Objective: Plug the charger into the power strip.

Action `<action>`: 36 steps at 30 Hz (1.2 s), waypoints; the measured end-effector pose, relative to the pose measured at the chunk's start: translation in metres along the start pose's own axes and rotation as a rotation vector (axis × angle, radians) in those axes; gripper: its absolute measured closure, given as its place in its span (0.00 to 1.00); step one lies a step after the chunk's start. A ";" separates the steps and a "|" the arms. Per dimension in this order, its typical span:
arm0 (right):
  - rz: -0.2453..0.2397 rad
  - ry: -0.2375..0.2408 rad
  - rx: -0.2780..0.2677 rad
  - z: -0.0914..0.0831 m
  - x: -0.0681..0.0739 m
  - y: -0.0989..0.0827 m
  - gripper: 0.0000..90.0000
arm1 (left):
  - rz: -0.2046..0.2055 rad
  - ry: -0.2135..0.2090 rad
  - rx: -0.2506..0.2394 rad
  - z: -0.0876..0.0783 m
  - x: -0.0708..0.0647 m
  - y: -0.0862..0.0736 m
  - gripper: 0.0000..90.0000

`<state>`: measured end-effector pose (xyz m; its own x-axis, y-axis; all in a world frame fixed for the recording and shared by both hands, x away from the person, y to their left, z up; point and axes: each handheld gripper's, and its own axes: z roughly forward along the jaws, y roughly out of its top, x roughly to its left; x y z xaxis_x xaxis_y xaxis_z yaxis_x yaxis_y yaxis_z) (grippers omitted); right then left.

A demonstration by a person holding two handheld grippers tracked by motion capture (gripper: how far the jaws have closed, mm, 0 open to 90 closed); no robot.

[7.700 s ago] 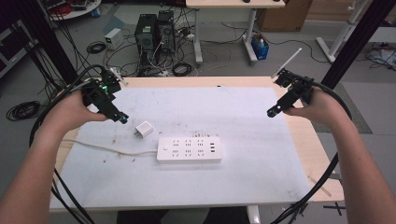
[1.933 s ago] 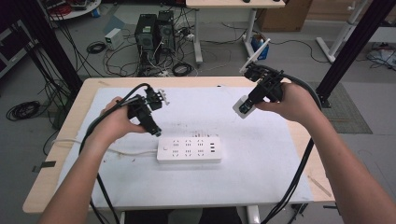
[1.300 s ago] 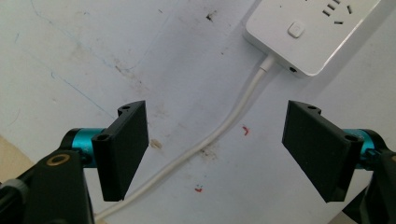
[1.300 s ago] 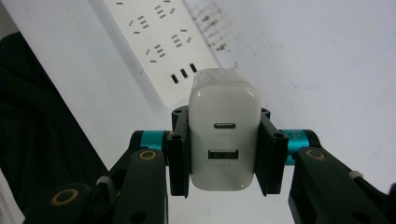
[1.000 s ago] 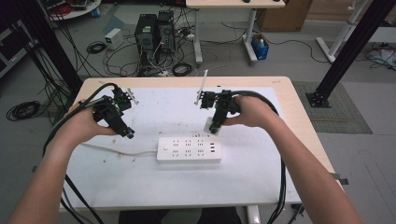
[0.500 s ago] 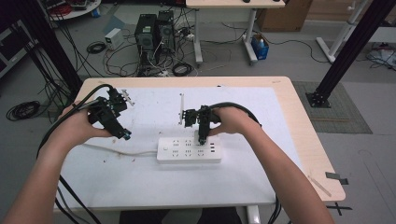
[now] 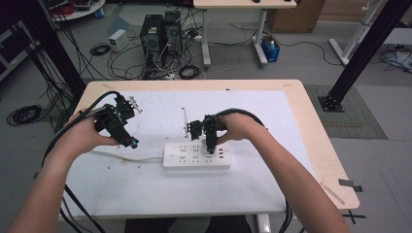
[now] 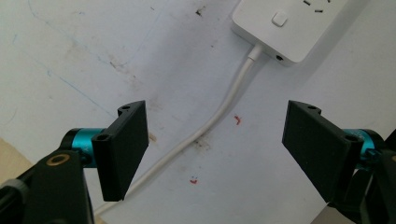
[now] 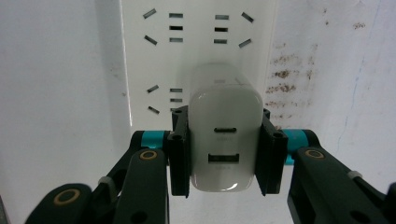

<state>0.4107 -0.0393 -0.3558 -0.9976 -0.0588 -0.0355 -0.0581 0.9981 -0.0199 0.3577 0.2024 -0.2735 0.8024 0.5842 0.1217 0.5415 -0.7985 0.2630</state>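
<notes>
The right gripper clamps a white charger right over the power strip near the table's middle; to the left, the left gripper hovers wide open above the strip's cord

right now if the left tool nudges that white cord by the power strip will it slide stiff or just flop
Probably flop: the white cord lies in a loose curve on the table, so it looks limp. Its far end joins the power strip, so that end likely stays anchored. The open left tool hangs over it.
</notes>
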 end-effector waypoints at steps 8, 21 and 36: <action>-0.005 0.001 -0.022 0.003 -0.001 -0.002 0.70 | -0.002 -0.012 0.013 0.008 0.000 0.001 0.25; 0.026 0.068 -0.089 0.010 -0.010 -0.005 0.56 | 0.001 -0.013 -0.002 0.009 0.002 0.000 0.25; 0.941 -0.102 -0.201 -0.093 -0.022 -0.167 0.22 | -0.016 0.033 0.006 -0.011 0.021 0.007 0.20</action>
<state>0.4388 -0.2028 -0.2586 -0.6313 0.7747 -0.0363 0.7486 0.6210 0.2325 0.3749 0.2106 -0.2582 0.7848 0.6016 0.1490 0.5560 -0.7896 0.2596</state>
